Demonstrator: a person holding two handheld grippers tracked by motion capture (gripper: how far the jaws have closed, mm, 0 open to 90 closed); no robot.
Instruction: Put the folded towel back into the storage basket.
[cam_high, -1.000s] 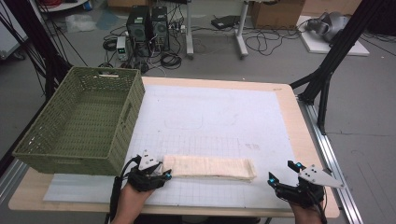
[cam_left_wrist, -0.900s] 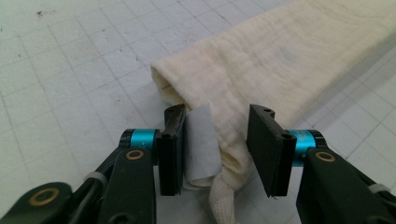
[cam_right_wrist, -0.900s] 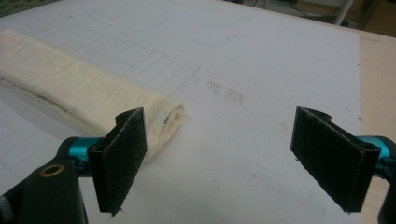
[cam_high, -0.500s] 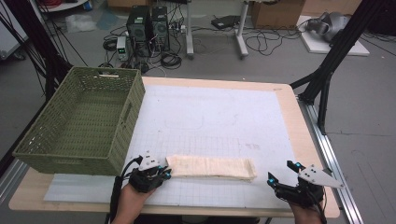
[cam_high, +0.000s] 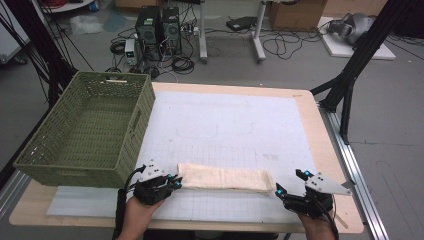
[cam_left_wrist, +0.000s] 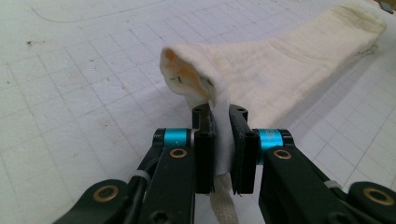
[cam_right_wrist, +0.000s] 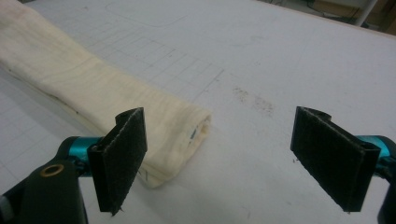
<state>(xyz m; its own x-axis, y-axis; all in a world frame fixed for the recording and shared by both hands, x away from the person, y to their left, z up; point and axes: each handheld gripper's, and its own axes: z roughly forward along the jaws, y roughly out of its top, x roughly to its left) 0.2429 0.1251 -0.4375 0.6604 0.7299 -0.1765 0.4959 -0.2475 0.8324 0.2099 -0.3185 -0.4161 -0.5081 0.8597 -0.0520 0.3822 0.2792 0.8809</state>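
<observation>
Between left tool's (cam_left_wrist: 220, 154) jaws, towel (cam_left_wrist: 299, 70) end.

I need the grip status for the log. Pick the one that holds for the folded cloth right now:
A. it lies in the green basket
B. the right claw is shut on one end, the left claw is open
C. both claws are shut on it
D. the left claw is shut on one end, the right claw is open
D: the left claw pinches an end of the cloth between its jaws, while the right claw stands wide open beside the other end.
</observation>
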